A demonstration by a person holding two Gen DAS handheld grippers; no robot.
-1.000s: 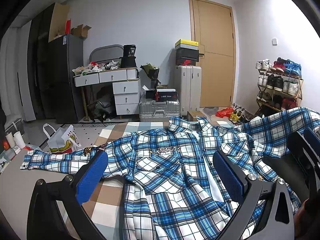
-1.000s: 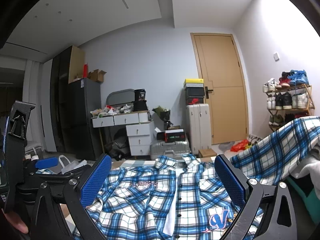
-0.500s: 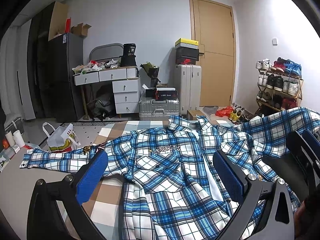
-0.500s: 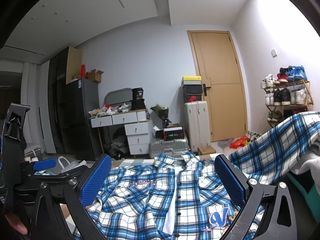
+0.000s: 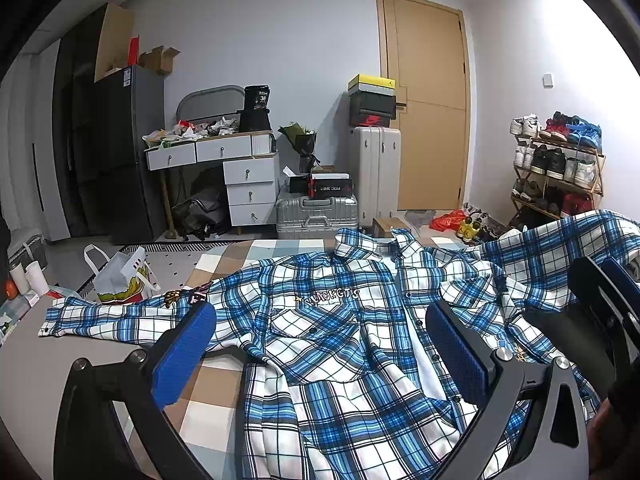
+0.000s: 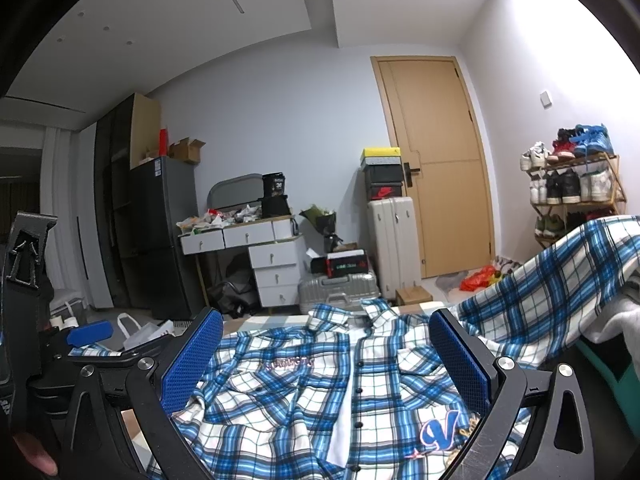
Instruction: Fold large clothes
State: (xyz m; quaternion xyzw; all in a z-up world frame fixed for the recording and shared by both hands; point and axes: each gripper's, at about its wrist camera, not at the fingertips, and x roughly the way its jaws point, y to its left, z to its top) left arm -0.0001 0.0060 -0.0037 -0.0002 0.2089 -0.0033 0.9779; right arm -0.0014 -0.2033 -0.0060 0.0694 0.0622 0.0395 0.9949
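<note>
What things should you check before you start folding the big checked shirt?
1. Shirt lying front up: ok.
2. Left gripper open and empty: ok.
3. Right gripper open and empty: ok.
4. Left sleeve stretched out flat: ok.
5. Right sleeve flat: not ok, it is draped up over something.
6. Shirt hem smooth: cannot tell, out of view.

We see even, cool indoor light with soft shadows. The right wall [image 6: 560,40] glares white in our right wrist view. Fisheye bending curves the door [image 5: 426,100]; corners go black.
</note>
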